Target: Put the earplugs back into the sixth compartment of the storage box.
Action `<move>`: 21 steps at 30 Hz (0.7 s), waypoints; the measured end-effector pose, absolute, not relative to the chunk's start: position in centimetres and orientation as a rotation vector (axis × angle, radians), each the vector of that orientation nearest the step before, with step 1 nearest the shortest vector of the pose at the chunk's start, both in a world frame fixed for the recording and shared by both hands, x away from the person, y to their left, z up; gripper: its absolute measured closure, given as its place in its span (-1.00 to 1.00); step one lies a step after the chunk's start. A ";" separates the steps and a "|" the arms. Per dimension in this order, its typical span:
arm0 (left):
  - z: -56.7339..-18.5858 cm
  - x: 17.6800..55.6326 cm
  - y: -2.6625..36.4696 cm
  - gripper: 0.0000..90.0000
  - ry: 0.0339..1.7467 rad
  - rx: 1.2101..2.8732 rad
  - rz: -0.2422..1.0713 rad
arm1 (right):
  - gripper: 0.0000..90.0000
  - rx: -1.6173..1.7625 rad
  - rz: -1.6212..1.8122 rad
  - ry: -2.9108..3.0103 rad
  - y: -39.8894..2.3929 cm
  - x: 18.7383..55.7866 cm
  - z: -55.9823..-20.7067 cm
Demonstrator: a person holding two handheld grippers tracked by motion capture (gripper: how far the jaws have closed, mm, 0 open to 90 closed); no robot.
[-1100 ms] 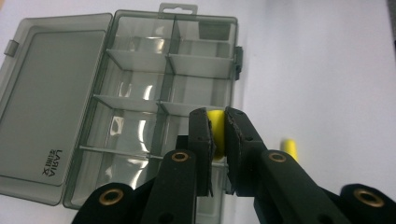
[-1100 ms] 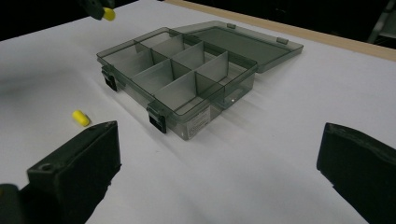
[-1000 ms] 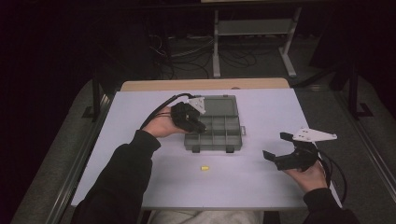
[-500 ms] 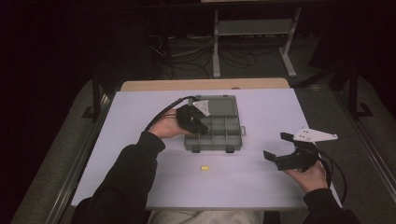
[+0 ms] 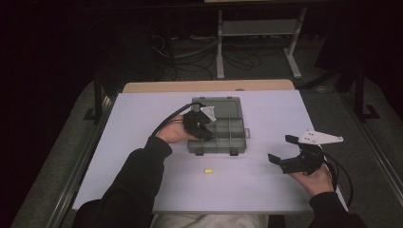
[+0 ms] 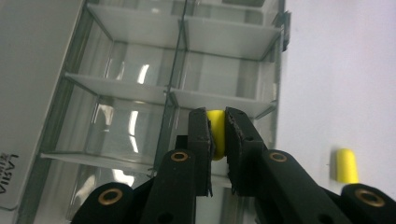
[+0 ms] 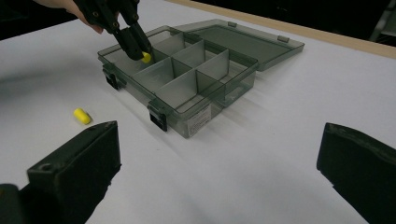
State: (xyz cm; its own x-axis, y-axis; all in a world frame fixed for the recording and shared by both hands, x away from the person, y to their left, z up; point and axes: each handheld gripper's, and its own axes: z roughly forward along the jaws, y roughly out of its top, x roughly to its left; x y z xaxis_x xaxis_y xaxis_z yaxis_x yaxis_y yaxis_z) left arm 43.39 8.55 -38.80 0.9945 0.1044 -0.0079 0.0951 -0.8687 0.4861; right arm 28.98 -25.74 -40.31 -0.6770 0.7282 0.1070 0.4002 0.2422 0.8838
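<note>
You have one yellow plug [image 6: 216, 135] above the open grey compartment box [image 5: 228, 135]; another plug [image 5: 207, 170] lies near it on the worktop.

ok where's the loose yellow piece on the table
The loose yellow piece lies on the white table in the high view, just in front of the organizer box, between both hands.

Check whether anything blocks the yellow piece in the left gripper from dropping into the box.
Nothing visible does. The left gripper holds the yellow piece over the open box, its lid folded back, with the compartment below looking empty.
</note>
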 end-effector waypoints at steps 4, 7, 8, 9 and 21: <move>-39.4 43.6 8.7 0.80 0.161 2.635 0.019 | -1.00 1.041 1.409 2.198 -25.7 29.0 -40.3; -39.5 43.7 8.6 0.76 0.160 2.630 0.020 | -1.00 1.042 1.410 2.198 -25.7 29.0 -40.3; -39.4 43.7 8.6 0.70 0.169 2.621 0.022 | -1.00 1.043 1.410 2.198 -25.7 29.0 -40.3; -39.3 43.7 8.6 0.63 0.178 2.615 0.017 | -1.00 1.044 1.410 2.198 -25.7 29.0 -40.3; -36.5 42.5 9.8 0.05 0.219 2.551 0.052 | -1.00 1.050 1.415 2.194 -25.8 28.9 -40.3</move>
